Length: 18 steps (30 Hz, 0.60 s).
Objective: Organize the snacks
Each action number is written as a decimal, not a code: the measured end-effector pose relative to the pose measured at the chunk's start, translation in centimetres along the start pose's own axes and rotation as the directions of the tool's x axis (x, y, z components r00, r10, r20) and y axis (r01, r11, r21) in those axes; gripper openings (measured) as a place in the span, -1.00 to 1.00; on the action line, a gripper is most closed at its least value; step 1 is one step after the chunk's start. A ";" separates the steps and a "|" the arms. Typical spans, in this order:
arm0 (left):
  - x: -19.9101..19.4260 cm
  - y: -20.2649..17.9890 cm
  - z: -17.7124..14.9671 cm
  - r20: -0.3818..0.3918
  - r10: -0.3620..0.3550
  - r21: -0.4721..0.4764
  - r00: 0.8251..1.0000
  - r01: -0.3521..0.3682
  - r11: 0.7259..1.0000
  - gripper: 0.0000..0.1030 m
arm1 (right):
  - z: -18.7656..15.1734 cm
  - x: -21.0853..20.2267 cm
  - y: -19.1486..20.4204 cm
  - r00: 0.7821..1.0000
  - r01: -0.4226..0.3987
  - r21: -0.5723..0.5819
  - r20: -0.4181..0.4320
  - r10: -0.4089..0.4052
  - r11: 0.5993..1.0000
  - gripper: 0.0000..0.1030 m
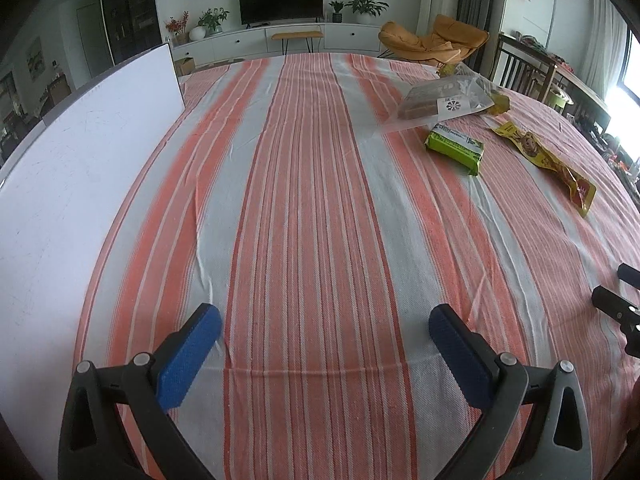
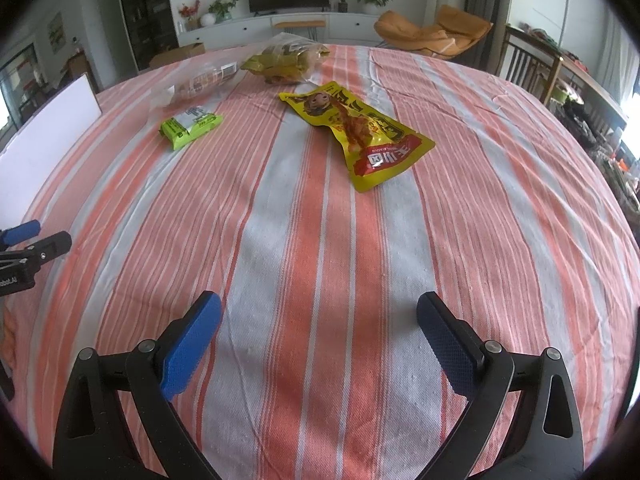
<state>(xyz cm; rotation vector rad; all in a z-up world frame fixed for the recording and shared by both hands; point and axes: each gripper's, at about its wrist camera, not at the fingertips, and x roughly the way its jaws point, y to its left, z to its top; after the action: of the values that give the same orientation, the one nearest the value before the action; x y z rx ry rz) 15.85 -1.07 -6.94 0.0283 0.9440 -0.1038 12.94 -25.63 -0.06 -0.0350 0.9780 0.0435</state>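
Note:
Snacks lie on the far part of a striped cloth. A yellow pouch [image 2: 356, 132] with red print lies ahead of my right gripper [image 2: 320, 316], which is open and holds nothing. A green packet [image 2: 190, 126] sits to the left, with a clear bag [image 2: 196, 84] of brown snacks and a yellow-filled bag [image 2: 286, 60] behind it. In the left wrist view my left gripper [image 1: 326, 326] is open over bare cloth, and the green packet [image 1: 454, 146], clear bag [image 1: 440, 102] and yellow pouch [image 1: 548, 164] lie far off at upper right.
A white board [image 1: 72, 184] lies along the table's left side, also the white board [image 2: 48, 120] in the right wrist view. The orange-and-white striped tablecloth [image 1: 304, 208] covers the table. Chairs and a TV cabinet stand beyond the far edge.

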 end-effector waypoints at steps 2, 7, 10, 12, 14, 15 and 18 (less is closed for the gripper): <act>0.0 0.0 0.0 0.000 0.000 0.000 1.000 0.000 1.000 1.00 | 0.0 0.0 0.0 1.000 -0.002 0.001 0.001 0.002 1.000 0.93; 0.0 0.0 0.0 0.000 0.000 0.000 1.000 0.000 1.000 1.00 | 0.0 -0.1 -0.2 1.000 -0.009 0.005 0.003 0.009 1.000 0.93; 0.0 0.0 0.0 0.000 0.000 0.000 1.000 0.000 1.000 1.00 | 0.1 -0.1 -0.2 1.000 -0.016 0.008 0.005 0.016 1.000 0.94; 0.0 0.1 0.0 0.000 0.000 0.000 1.000 0.000 1.000 1.00 | 0.1 -0.1 -0.2 1.000 -0.018 0.009 0.006 0.018 1.000 0.94; 0.0 0.0 0.0 0.000 0.000 0.000 1.000 0.000 1.000 1.00 | 0.1 -0.1 -0.2 1.000 -0.018 0.009 0.006 0.018 1.000 0.94; 0.0 0.1 0.0 0.000 0.000 0.000 1.000 0.000 1.000 1.00 | 0.1 -0.1 -0.2 1.000 -0.019 0.010 0.006 0.019 1.000 0.94; 0.0 0.0 0.0 0.000 0.000 0.000 1.000 0.000 1.000 1.00 | 0.1 -0.1 -0.3 1.000 -0.027 0.015 0.009 0.027 1.000 0.95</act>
<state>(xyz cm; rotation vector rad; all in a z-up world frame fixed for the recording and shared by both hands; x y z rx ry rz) 15.86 -1.05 -6.93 0.0288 0.9439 -0.1037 12.99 -25.90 0.07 -0.0073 0.9703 0.0612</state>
